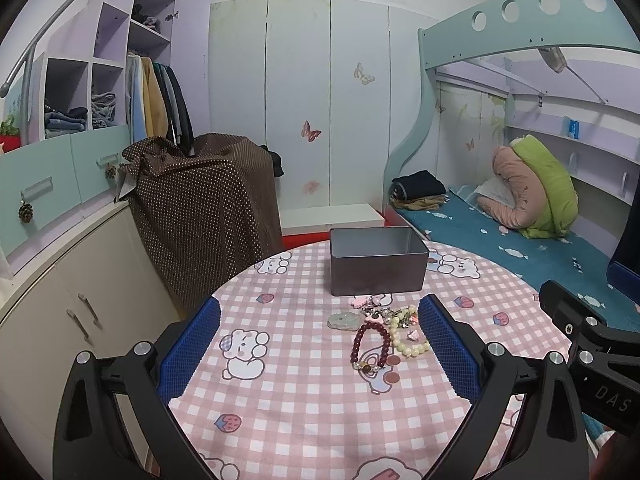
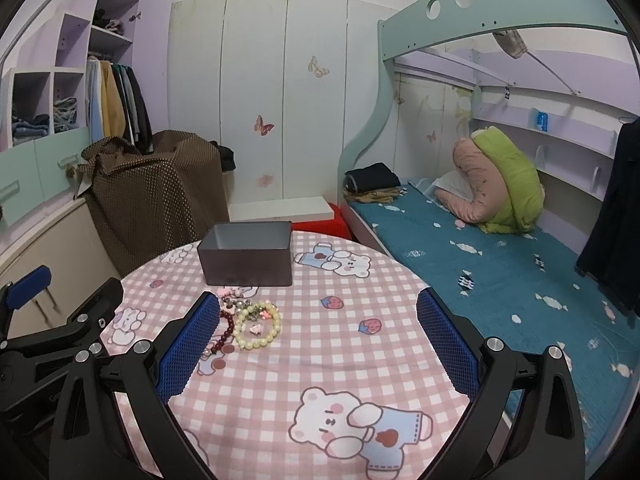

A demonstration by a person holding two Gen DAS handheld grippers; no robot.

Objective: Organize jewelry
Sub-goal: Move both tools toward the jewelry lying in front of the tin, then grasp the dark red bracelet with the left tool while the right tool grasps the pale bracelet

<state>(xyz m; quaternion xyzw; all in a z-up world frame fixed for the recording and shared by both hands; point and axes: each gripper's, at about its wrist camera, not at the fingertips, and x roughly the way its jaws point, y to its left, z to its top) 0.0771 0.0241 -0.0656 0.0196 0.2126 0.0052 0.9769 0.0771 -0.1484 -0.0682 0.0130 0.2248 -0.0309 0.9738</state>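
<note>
Both spread wide, holding nothing: left gripper [image 1: 320,344], right gripper [image 2: 318,344]. Tangled bead bracelets and small charms [image 1: 384,328] heaped mid-table on the pink checked tablecloth [image 1: 280,408], just before the open grey metal box [image 1: 378,266] near the far edge. Risk of dragging several strands at once (all interlocked) and spilling some short of the box.

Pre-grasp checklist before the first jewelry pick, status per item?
1. Left gripper open, nothing held: ok.
2. Right gripper open, nothing held: ok.
3. Grey box upright, open top, nothing visible inside: ok.
4. Dark red bracelet lies between the left fingers: ok.
5. Pale bead bracelet free of the small charms: not ok, they touch and overlap.
6. Left gripper's height above the tablecloth: cannot tell.
</note>
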